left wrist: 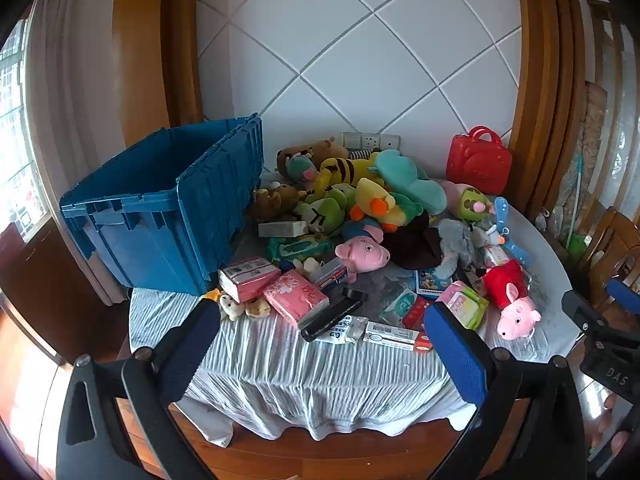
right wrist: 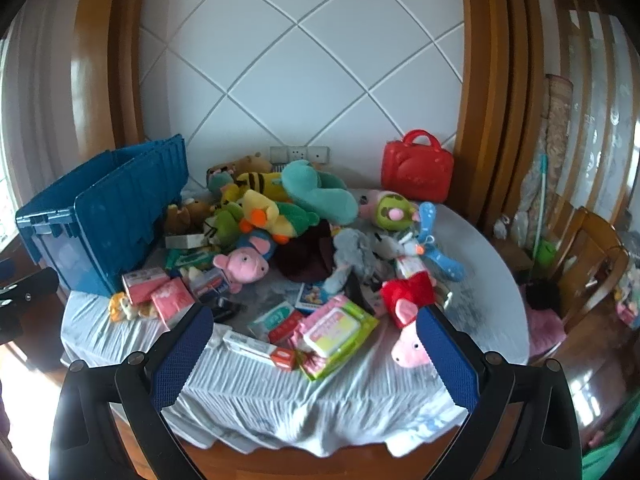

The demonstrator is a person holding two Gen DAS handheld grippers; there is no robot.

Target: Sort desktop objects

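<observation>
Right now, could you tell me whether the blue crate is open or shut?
Open. The blue crate has its lid flaps standing up at the sides, and its mouth is uncovered. Its inside is hidden from both cameras.

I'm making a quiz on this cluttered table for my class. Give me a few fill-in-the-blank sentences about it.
1. The big crate at the table's left is coloured ____.
2. The small handbag against the wall is coloured ____.
3. The left gripper and the right gripper both stand ____, holding nothing.
4. The duck toy has an orange ____.

Missing words: blue; red; open; beak
</observation>
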